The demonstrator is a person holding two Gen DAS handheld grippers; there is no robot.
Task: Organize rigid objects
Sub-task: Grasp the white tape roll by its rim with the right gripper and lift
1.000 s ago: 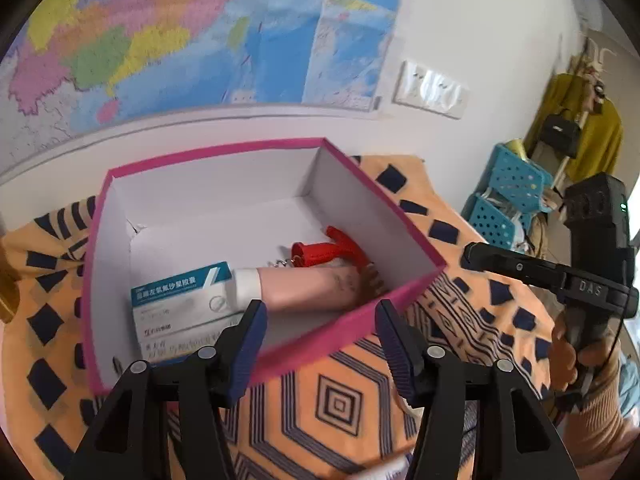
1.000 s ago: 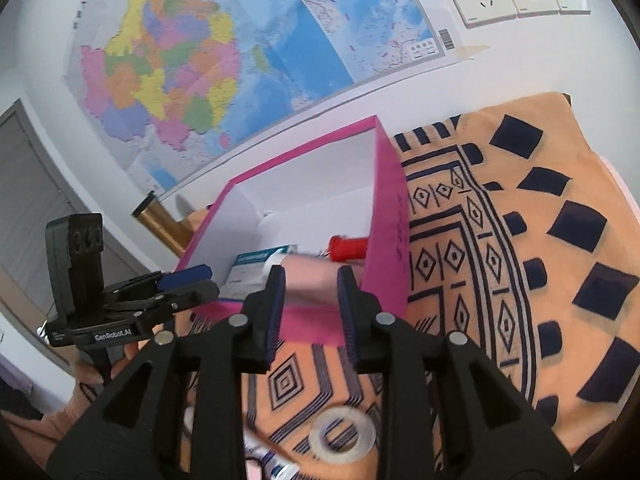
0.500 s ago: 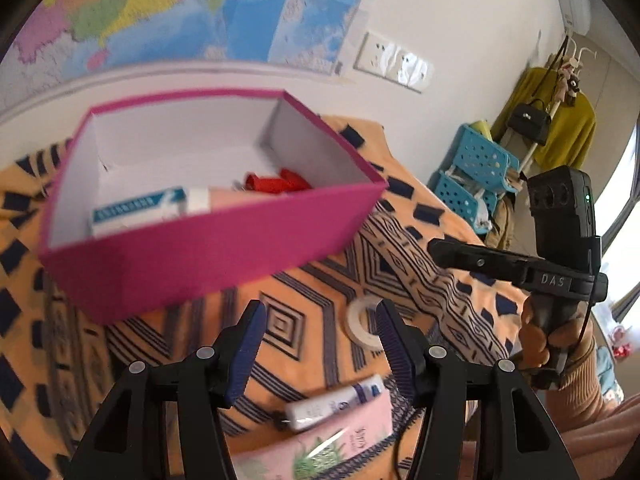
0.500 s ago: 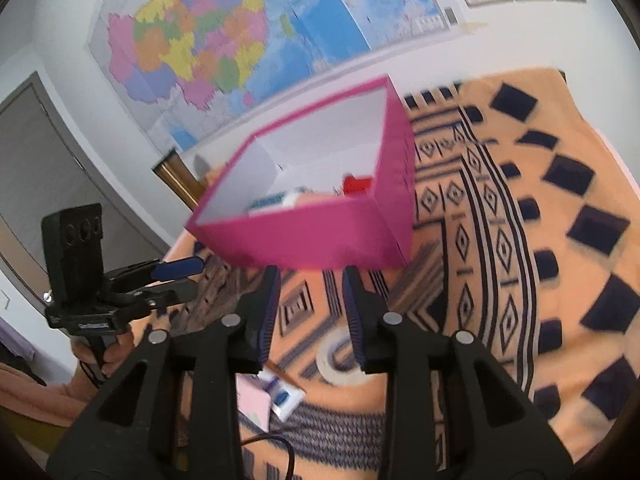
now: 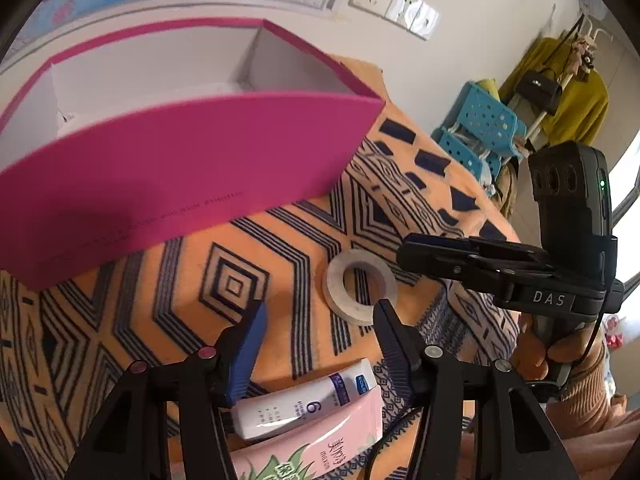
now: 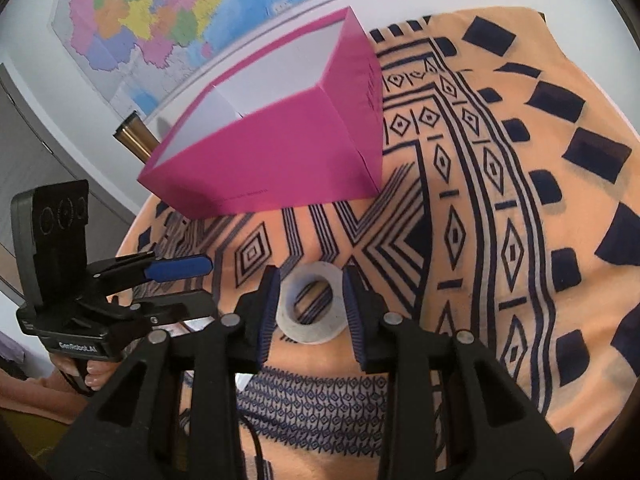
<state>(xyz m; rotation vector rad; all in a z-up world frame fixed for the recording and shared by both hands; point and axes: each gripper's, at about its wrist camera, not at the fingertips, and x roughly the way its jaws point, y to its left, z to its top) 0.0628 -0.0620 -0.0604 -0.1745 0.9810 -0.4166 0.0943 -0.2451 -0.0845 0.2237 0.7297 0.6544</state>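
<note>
A pink box (image 5: 168, 168) with a white inside stands on the patterned orange cloth (image 5: 280, 240); its contents are hidden from both views. In front of it a white tape roll (image 6: 312, 304) lies flat. My right gripper (image 6: 311, 276) hangs low over it, open, one finger either side of the roll, the pads apart from it. My left gripper (image 5: 320, 307) is open and its jaws are closing, with only cloth between the tips. A white tube (image 5: 304, 404) and a pink tube (image 5: 320, 448) lie under its fingers. The tape roll (image 5: 360, 288) lies just beyond its right finger.
A map and wall sockets (image 5: 394, 0) are behind the box. Blue plastic baskets (image 5: 480, 124) and a rack with a yellow coat (image 5: 576, 104) stand to the right. A brass cylinder (image 6: 134, 138) stands left of the box. A hand (image 5: 560, 356) holds the right gripper's handle.
Both grippers have sunk and drawn back from the box, so its contents have dropped out of sight. The tape roll and the two tubes have come into view. The left jaws have narrowed slightly.
</note>
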